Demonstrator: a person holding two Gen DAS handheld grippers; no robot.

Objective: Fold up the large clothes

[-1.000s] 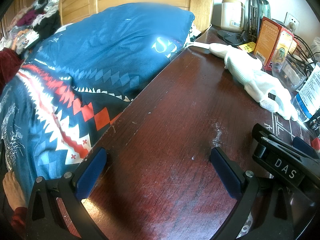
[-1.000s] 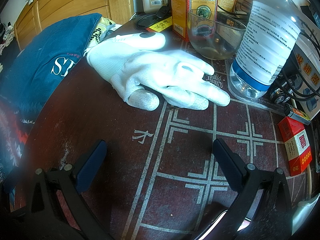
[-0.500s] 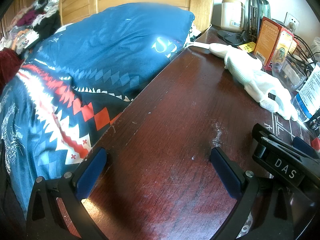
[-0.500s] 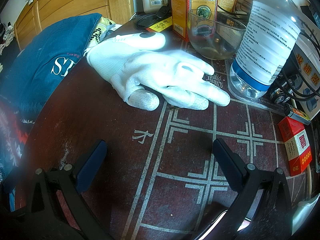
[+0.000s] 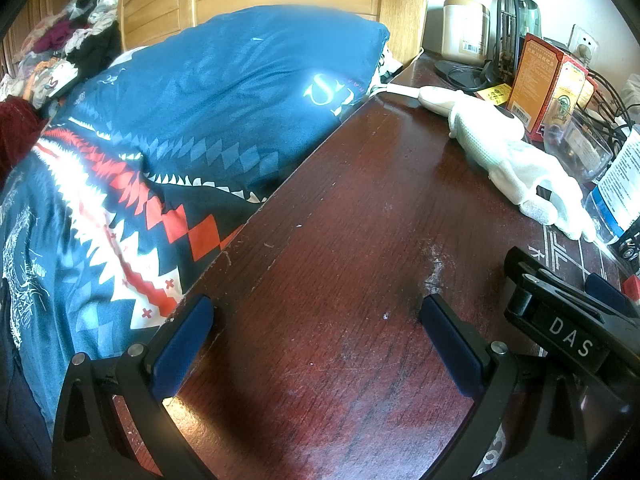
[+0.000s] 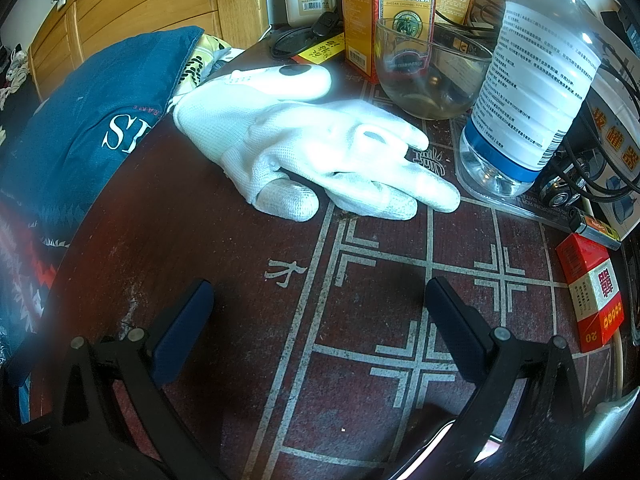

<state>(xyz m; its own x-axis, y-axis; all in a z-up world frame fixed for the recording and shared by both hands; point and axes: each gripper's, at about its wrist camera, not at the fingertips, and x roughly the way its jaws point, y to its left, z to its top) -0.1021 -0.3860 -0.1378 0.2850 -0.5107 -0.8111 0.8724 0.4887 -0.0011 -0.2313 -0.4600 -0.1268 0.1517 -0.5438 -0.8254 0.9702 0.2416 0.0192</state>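
Our left tongs (image 5: pixel 316 340) are spread wide over the dark worktop (image 5: pixel 340 220), gripping nothing. Our right tongs (image 6: pixel 320 324) gape empty too, a white glove (image 6: pixel 320 156) ahead. The blue patterned garment (image 5: pixel 168 128) lies just beside the worktop's left edge.

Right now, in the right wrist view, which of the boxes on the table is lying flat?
The small red box at the right edge lies flat; the orange box stands upright.
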